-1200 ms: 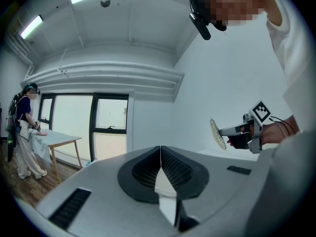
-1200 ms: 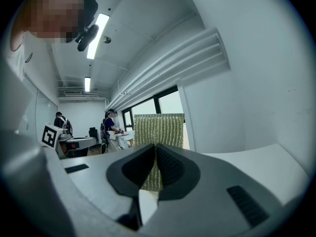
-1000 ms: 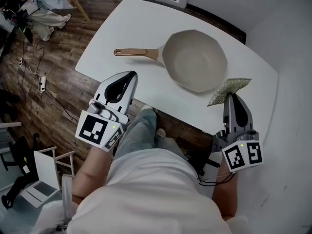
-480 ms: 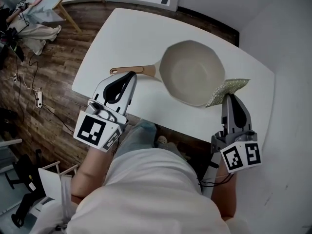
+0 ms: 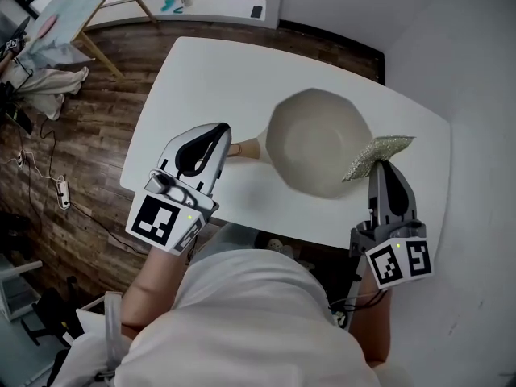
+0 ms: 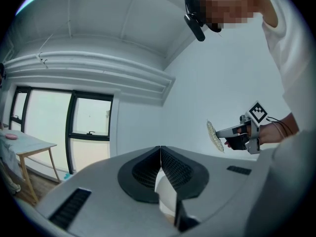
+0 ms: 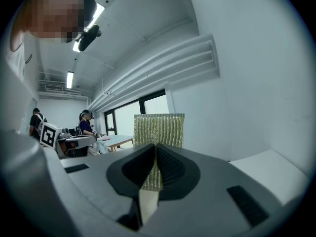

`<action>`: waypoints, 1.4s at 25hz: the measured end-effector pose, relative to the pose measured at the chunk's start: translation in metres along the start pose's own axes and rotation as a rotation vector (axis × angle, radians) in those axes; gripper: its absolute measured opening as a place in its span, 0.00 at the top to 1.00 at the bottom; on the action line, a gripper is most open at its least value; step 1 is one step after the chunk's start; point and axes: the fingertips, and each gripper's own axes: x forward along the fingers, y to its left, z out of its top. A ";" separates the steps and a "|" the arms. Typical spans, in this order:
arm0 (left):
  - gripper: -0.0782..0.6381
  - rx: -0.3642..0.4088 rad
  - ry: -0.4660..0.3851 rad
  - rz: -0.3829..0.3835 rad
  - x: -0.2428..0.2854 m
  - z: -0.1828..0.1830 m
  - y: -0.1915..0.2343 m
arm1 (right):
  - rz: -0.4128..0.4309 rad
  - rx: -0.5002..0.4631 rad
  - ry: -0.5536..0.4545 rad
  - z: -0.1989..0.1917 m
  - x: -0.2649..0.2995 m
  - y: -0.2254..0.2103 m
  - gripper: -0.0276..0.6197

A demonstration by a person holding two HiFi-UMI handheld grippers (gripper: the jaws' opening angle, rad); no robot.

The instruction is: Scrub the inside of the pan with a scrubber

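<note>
Cream inside and out, the pan sits on the white table between the two grippers, just ahead of their tips. Its tan handle runs toward the left gripper, whose nose covers the handle's end in the head view; whether the two touch cannot be told. In its own view the left gripper has its jaws pressed together along their whole length, with nothing between them.

The right gripper is clamped on the scrubber, a greenish-gold, glittery pad caught by its near edge, with most of it standing out beyond the tips. Seen from the head, the pad's free part lies over the pan's rim on the side nearest this gripper; contact with the rim cannot be made out. In the right gripper view the scrubber rises upright out of the dark ribbed pads, its top edge straight and its corners square.

From the left gripper's camera the right gripper shows off to the right, the scrubber edge-on at its tip.

Behind both grippers is the person's white shirt; to the left of the left gripper lies wood floor
</note>
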 end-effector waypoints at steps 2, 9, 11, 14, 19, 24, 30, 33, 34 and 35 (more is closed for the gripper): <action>0.87 0.000 0.002 -0.021 0.006 -0.001 0.006 | -0.023 0.004 -0.003 0.001 0.004 0.000 0.91; 0.87 -0.003 0.012 -0.101 0.031 -0.007 0.023 | -0.106 0.020 -0.007 -0.002 0.013 -0.004 0.91; 0.87 -0.001 0.013 -0.122 0.038 -0.007 0.025 | -0.128 0.024 -0.009 -0.002 0.015 -0.007 0.91; 0.87 -0.001 0.023 -0.145 0.045 -0.011 0.026 | -0.155 0.034 -0.013 -0.003 0.015 -0.009 0.91; 0.87 0.005 0.020 -0.167 0.052 -0.012 0.027 | -0.168 0.043 -0.021 -0.005 0.022 -0.010 0.91; 0.87 0.001 0.026 -0.150 0.059 -0.011 0.031 | -0.148 0.043 -0.018 0.000 0.035 -0.015 0.91; 0.87 -0.002 0.040 -0.104 0.066 -0.011 0.024 | -0.088 0.045 -0.004 0.003 0.047 -0.033 0.91; 0.87 0.004 0.044 -0.099 0.059 -0.011 0.012 | -0.057 0.032 0.008 0.002 0.045 -0.035 0.91; 0.87 0.010 0.043 -0.098 0.058 -0.012 0.007 | -0.049 0.029 0.008 0.001 0.044 -0.038 0.91; 0.87 0.011 0.043 -0.095 0.059 -0.012 0.004 | -0.043 0.028 0.008 0.002 0.046 -0.042 0.91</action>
